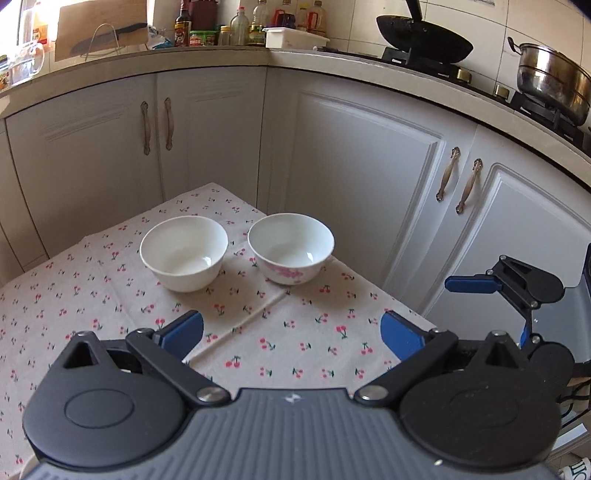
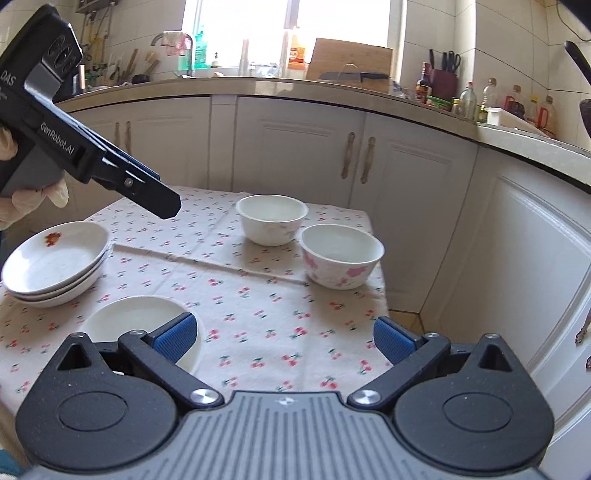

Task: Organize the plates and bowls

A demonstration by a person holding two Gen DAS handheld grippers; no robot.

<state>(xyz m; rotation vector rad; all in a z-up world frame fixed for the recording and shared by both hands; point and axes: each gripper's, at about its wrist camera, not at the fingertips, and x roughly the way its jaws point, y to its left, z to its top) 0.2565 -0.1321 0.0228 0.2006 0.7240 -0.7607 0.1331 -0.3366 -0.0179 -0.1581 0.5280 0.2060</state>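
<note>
Two bowls stand side by side at the far end of the cherry-print tablecloth [image 1: 295,343]: a white bowl [image 1: 183,253] [image 2: 272,219] and a pink-flowered bowl [image 1: 290,248] [image 2: 341,256]. My left gripper [image 1: 291,332] hovers open and empty well short of them. In the right wrist view a gloved hand holds it at the upper left [image 2: 162,203]. My right gripper [image 2: 284,338] is open and empty above the near cloth. Its left finger overlaps a small white plate [image 2: 129,317]. A stack of shallow plates [image 2: 55,264] sits at the left edge.
White cabinet doors [image 1: 351,177] close in behind and to the right of the table. The counter above carries bottles [image 1: 240,29], a wok [image 1: 424,40] and a steel pot [image 1: 554,81]. The table's right edge [image 2: 380,295] drops to the floor.
</note>
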